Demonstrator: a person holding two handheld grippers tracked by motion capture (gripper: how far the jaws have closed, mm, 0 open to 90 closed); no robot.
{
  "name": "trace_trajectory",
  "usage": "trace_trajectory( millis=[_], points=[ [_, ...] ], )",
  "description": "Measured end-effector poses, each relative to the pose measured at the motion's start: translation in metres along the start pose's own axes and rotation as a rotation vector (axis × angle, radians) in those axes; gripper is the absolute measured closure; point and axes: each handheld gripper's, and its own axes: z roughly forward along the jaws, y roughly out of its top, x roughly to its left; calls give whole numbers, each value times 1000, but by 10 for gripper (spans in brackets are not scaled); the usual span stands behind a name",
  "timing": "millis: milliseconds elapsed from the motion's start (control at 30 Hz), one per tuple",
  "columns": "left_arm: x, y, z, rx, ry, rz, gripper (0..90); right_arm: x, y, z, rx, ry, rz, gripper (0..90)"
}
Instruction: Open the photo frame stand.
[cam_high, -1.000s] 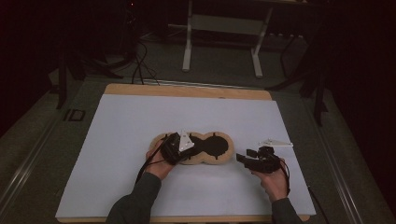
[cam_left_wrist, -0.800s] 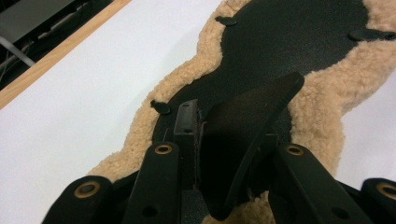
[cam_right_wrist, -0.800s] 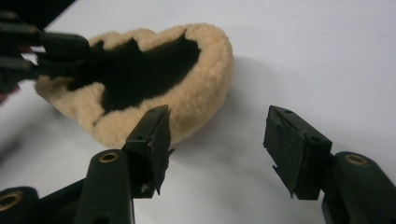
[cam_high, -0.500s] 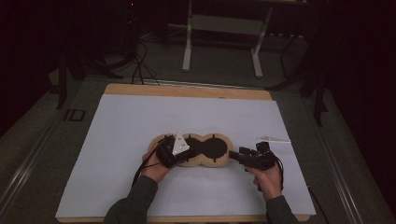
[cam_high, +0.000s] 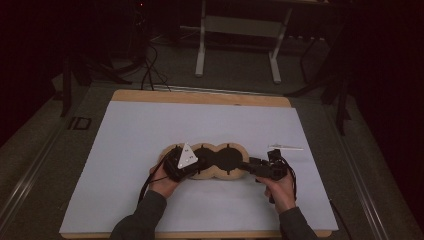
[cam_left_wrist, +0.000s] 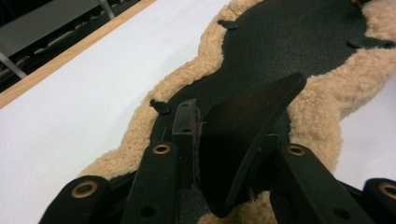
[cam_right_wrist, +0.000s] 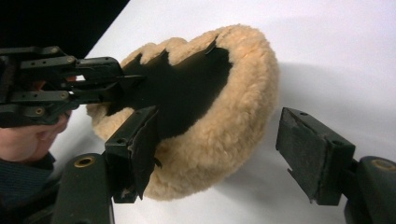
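A three-lobed pad (cam_high: 220, 159), black on top with a tan fleece rim, lies on the white sheet (cam_high: 200, 125). My left gripper (cam_high: 182, 162) is at its left end. In the left gripper view it (cam_left_wrist: 229, 135) is shut on a raised black flap (cam_left_wrist: 252, 107) of the pad. My right gripper (cam_high: 247, 167) is at the right end. Its jaws have just been opening, and in the right gripper view it (cam_right_wrist: 224, 144) stands open around the fleece edge (cam_right_wrist: 243, 93). Its right pad (cam_right_wrist: 313, 154) is clear of the fleece.
A small white stick-like object (cam_high: 285, 147) lies on the sheet just beyond my right hand. The wooden table edge (cam_high: 200, 97) borders the sheet at the far side. Dark floor with cables and a metal stand lies behind the table.
My right gripper has edged left, up to the pad's right end, and its jaws stand wider. The left gripper has stayed on the pad's left end.
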Motion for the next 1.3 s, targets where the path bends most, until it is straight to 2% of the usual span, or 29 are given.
trace_trajectory(
  millis=[100,267,333,433,567,833,967,1100,1300],
  points=[
    [0,-1,-1,-7,-3,-5,712,-2,1,5,2,48,30,295],
    [2,-3,-4,-24,-18,-18,704,-1,2,16,26,86,48,317],
    [2,-5,-6,-30,-19,-24,698,1,2,17,27,85,41,328],
    [3,-6,-8,-42,-31,-56,674,1,2,16,20,93,56,368],
    [0,-6,-11,-19,-15,-39,644,1,2,15,12,105,62,413],
    [-2,-7,-15,6,-3,-47,572,2,3,11,-3,129,66,472],
    [-5,-9,-17,24,13,-38,553,3,3,10,-14,138,59,498],
    [-6,-11,-20,31,5,-42,529,6,3,9,-13,131,49,519],
    [-6,-16,-23,28,-20,-72,481,8,4,7,-19,138,28,544]
  ],
)
